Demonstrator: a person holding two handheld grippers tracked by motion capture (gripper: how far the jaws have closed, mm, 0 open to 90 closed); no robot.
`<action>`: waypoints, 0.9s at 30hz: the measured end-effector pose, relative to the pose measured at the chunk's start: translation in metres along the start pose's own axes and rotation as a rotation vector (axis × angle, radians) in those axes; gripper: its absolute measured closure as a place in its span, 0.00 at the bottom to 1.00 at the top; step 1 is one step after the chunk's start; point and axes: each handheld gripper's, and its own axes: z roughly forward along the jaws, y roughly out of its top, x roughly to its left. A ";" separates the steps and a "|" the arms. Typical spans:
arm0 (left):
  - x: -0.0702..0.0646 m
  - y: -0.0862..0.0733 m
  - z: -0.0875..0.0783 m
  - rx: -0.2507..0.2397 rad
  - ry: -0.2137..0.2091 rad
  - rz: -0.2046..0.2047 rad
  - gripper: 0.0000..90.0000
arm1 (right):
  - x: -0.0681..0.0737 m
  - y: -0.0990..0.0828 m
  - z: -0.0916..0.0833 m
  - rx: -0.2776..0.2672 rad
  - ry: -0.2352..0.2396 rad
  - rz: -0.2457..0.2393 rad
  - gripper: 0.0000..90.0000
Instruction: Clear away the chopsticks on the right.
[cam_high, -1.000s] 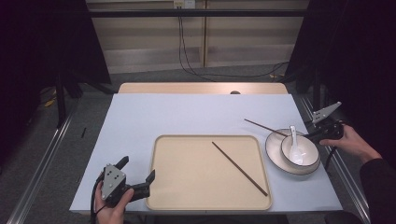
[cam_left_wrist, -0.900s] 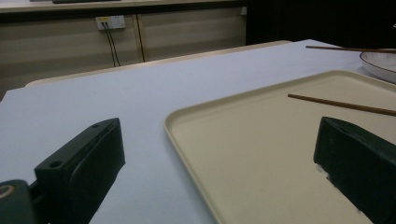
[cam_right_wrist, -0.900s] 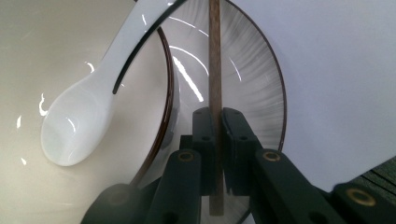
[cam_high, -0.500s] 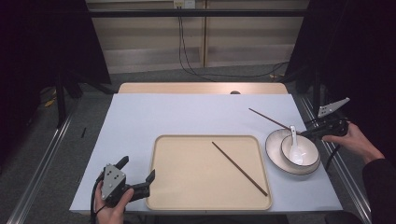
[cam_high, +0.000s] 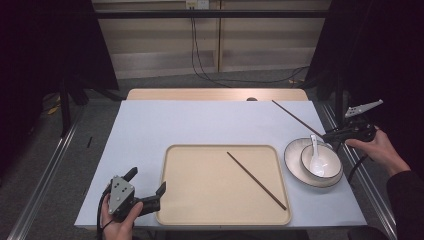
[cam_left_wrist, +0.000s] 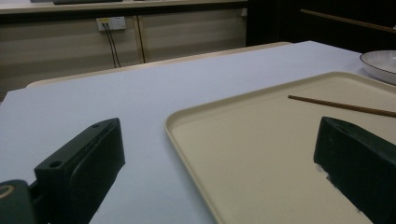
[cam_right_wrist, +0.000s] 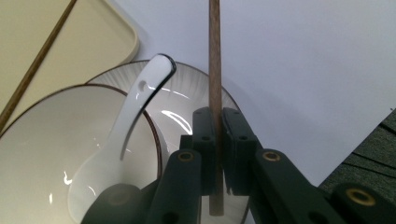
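Note:
My right gripper (cam_high: 334, 135) (cam_right_wrist: 215, 122) is shut on a brown chopstick (cam_high: 296, 118) (cam_right_wrist: 215, 70), held in the air above the table's right side, slanting up and to the back left. Below it a white bowl (cam_high: 321, 165) (cam_right_wrist: 42, 140) with a white spoon (cam_high: 315, 158) (cam_right_wrist: 126, 126) sits on a striped plate (cam_high: 295, 155) (cam_right_wrist: 187, 107). A second chopstick (cam_high: 256, 173) (cam_left_wrist: 343, 106) (cam_right_wrist: 37, 65) lies slantwise on the beige tray (cam_high: 200, 190) (cam_left_wrist: 261, 154). My left gripper (cam_high: 148, 189) (cam_left_wrist: 224, 182) rests open at the tray's front left corner, one jaw over the tray, one over the cloth.
A pale blue cloth (cam_high: 200, 122) (cam_left_wrist: 116, 102) covers the table, bare behind the tray. Metal rails (cam_high: 45, 170) run along both table sides. Cables (cam_high: 200, 55) hang by the back cabinet.
The right gripper has lifted the chopstick off the plate's rim and swung it up and back toward the far right. The left gripper has stayed put.

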 end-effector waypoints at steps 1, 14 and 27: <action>0.000 0.000 0.000 0.001 0.006 0.000 0.02 | 0.001 0.001 0.000 -0.010 0.004 0.016 0.94; 0.001 0.000 -0.002 -0.002 0.021 -0.006 0.02 | 0.025 0.013 -0.013 -0.091 -0.010 0.108 0.94; 0.001 0.000 -0.002 -0.005 0.029 -0.009 0.02 | 0.067 0.015 -0.017 -0.158 0.041 0.143 0.94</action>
